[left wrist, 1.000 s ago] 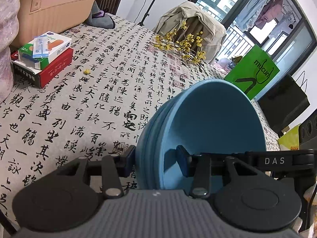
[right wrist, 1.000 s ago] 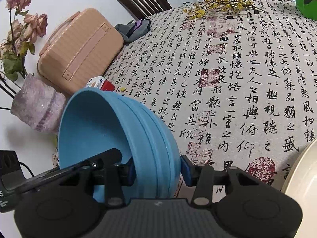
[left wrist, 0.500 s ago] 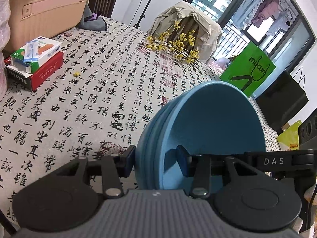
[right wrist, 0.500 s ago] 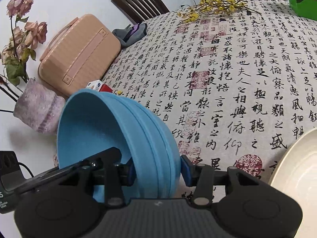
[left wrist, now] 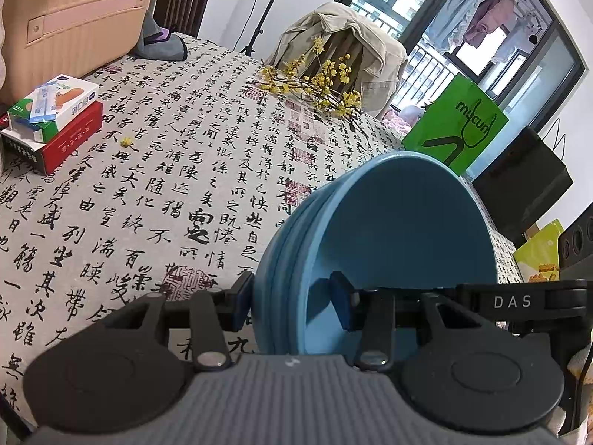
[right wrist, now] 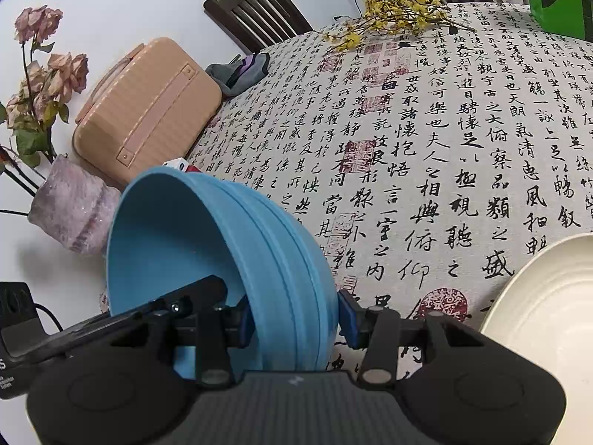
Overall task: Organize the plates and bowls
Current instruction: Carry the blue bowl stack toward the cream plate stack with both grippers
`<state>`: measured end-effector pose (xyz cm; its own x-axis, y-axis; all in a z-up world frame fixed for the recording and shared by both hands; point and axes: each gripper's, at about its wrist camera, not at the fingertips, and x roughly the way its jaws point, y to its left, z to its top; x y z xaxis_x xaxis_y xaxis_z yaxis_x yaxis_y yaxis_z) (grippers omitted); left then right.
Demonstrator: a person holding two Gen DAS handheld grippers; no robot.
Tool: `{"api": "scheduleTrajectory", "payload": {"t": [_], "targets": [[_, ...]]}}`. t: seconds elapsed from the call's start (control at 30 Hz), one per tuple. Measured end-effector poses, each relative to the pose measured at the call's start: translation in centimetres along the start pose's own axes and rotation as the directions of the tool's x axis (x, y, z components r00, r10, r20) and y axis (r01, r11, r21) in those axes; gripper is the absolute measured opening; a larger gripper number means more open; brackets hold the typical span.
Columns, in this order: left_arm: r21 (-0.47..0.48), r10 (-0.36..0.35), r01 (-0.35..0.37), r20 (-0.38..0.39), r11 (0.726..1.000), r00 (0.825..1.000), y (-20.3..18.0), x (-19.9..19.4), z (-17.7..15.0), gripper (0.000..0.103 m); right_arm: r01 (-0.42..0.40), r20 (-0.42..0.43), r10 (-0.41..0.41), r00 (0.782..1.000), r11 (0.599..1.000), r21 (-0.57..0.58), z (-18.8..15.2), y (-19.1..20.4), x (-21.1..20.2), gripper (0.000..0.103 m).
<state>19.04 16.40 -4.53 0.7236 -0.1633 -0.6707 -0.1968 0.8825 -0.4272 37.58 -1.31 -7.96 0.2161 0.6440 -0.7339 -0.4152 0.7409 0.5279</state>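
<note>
Calligraphy tablecloth (left wrist: 155, 193); green bag (left wrist: 457, 131) reads "mycun", gripper arm (left wrist: 519, 301) "DAS".

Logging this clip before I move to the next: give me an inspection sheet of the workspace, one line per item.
Surface: table under a cloth printed with black calligraphy and red seals.
Job's things: stack of blue bowls, nested, tilted, lifted off the cloth; cream plate at the right edge of the right wrist view.
Clutter: small boxes, yellow flower sprig, pink case, grey pouch, vase of dried roses.
Grippers: left gripper and right gripper each clamp the stack's rim on opposite sides.
Cables: one black lead at a black device.
Surroundings: wooden chair, green bag, balcony window.
</note>
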Motion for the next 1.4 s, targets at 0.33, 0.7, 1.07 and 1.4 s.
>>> {"api": "scheduleTrajectory", "payload": {"t": [0.33,0.7,1.07,1.4], "targets": [[0.019,-0.017,0.017,0.002,1.0,1.0,-1.4,0.4,-0.4,0.045,0.01,0.018,-0.01,1.0,1.0,0.012,-0.4,-1.3,-1.4,0.045],[0.034,-0.034,0.034,0.002,0.999,0.999,-3.0,0.7,-0.7,0.045,0.013,0.042,-0.014,0.999,1.0,0.017,-0.9,-2.5,-3.0,0.045],[0.059,-0.042,0.042,0.001,0.997,0.999,-4.5,1.0,-1.0,0.045,0.014,0.059,-0.016,0.998,0.999,0.033,-1.3,-3.7,-4.3,0.045],[0.074,-0.051,0.051,-0.004,0.996,0.999,-5.8,1.3,-1.3,0.045,0.017,0.073,-0.02,0.997,0.999,0.045,-1.6,-4.7,-5.5,0.045]]}}
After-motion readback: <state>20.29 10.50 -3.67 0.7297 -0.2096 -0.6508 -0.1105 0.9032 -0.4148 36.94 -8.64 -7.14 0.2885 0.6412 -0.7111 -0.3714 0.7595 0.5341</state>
